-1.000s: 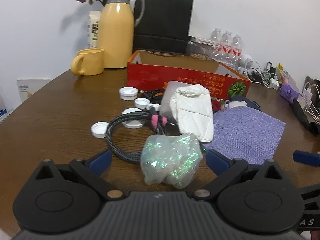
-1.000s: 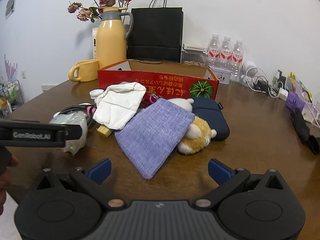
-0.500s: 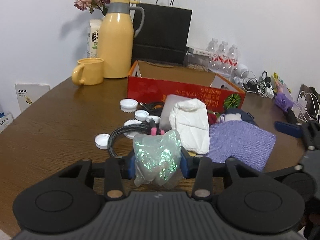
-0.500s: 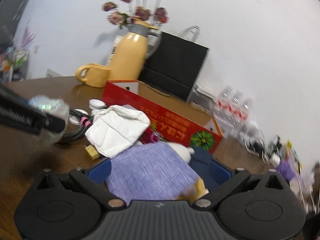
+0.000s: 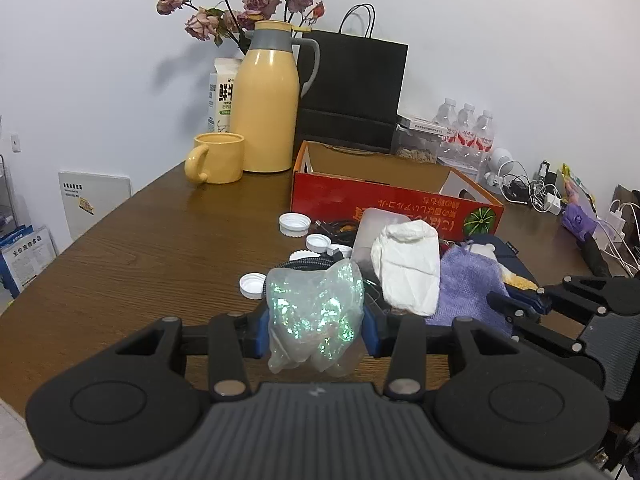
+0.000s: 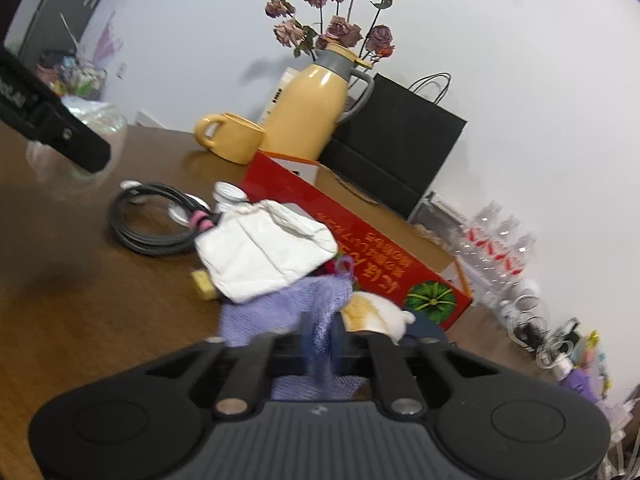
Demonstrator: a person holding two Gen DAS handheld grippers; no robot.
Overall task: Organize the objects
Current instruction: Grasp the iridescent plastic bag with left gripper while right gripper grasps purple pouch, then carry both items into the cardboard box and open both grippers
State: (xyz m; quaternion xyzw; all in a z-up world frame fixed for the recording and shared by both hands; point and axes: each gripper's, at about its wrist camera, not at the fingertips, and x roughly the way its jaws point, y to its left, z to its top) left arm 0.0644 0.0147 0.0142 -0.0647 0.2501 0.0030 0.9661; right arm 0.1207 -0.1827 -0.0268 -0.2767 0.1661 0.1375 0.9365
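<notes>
— Objects for sorting lie heaped on the brown worktop point(image 5: 132, 248), in front of a red cardboard box point(image 5: 384, 204) that stands open at the top. What have the left tongs point(image 5: 316, 326) got?

— A crumpled clear bag with green glitter point(image 5: 316, 312). The blue pads press on it from both sides and it bulges above and below them, held off the worktop. Those jaws have just finished closing in on it.

— And the right tongs point(image 6: 320, 344)?

— Pinched tight on a fold of the purple knitted cloth point(image 6: 280, 312). The jaws have just been closing and the cloth is bunched between them. That view is tilted and a bit blurred.

— What sits around the cloth?

— A white pouch point(image 6: 260, 252) lies partly on its far edge. A yellow and white plush toy point(image 6: 372, 312) is touching its right side, with a dark blue pouch point(image 5: 508, 252) beyond. A coiled black cable point(image 6: 152, 220) with a pink band lies to the left of the white pouch, and white bottle caps point(image 5: 294, 223) are scattered near it.

— Behind the box?

— A yellow thermos jug point(image 5: 266, 100) with dried roses behind it, a yellow mug point(image 5: 218, 158) beside it, a black paper bag point(image 5: 352, 92), and three water bottles point(image 5: 466, 128) further right
</notes>
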